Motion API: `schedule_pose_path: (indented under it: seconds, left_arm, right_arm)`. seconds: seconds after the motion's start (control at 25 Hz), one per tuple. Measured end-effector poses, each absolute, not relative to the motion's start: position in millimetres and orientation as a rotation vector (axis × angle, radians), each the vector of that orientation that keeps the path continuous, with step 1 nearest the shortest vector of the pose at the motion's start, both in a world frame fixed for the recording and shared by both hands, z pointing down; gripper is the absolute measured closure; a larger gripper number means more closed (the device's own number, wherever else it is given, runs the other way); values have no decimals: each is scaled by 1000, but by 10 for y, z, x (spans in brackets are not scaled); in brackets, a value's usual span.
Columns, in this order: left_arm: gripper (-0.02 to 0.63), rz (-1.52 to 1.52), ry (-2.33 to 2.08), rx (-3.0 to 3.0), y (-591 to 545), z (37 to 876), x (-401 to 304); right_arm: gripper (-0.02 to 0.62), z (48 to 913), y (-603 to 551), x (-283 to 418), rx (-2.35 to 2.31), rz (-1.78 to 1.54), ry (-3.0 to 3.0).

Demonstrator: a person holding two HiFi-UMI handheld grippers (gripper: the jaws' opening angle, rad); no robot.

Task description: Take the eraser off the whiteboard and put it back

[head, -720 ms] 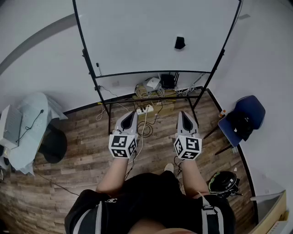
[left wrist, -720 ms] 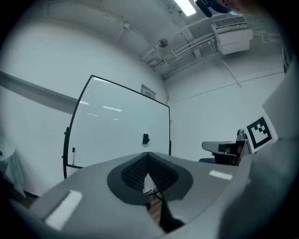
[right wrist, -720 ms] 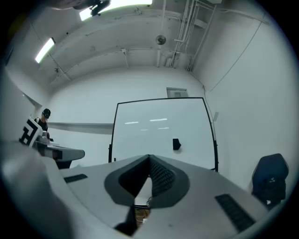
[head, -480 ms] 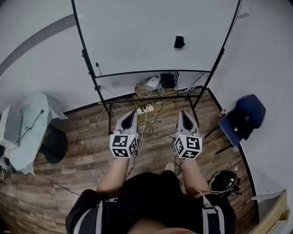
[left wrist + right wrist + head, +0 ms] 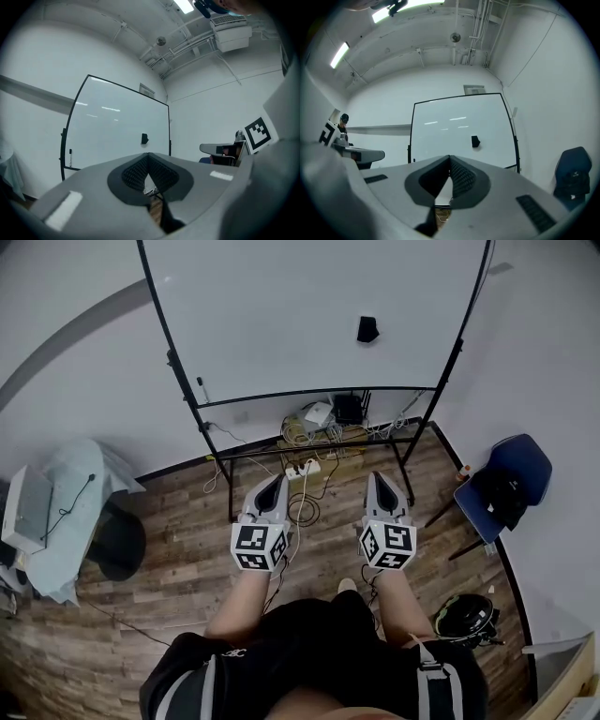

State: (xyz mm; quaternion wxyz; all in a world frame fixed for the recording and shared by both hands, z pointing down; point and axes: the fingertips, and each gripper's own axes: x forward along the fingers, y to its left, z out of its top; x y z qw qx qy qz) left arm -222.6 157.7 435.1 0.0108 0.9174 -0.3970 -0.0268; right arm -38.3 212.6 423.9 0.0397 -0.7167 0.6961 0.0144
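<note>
Head view: the eraser [image 5: 367, 329] sticks to the whiteboard [image 5: 281, 315], toward its 3 o'clock side, well apart from the left gripper [image 5: 275, 480] and right gripper [image 5: 377, 475], which sit at the board's 6 o'clock. Left gripper view: jaws closed tip to tip, empty, eraser at 12 o'clock. Right gripper view: jaws pressed together on nothing, eraser at 1 o'clock.

Both arms stick straight out front, side by side and level. The left tool [image 5: 274, 482] and right tool [image 5: 379, 478] each have jaws pinched together, gripping nothing.
</note>
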Motion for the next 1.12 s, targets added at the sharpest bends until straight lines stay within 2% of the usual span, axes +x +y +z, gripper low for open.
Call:
schedule_pose_path:
  seconds: [0.56,1.12]
  left_arm:
    - [600,-8,-1271,2849,986,4345,-1528]
    - [600,-44,-1325,2805,480,4196,-237]
  right_arm:
    - [589,4257,1449,228,-2141,14,2195]
    - [589,3984,777,1265,-2005,60,2301]
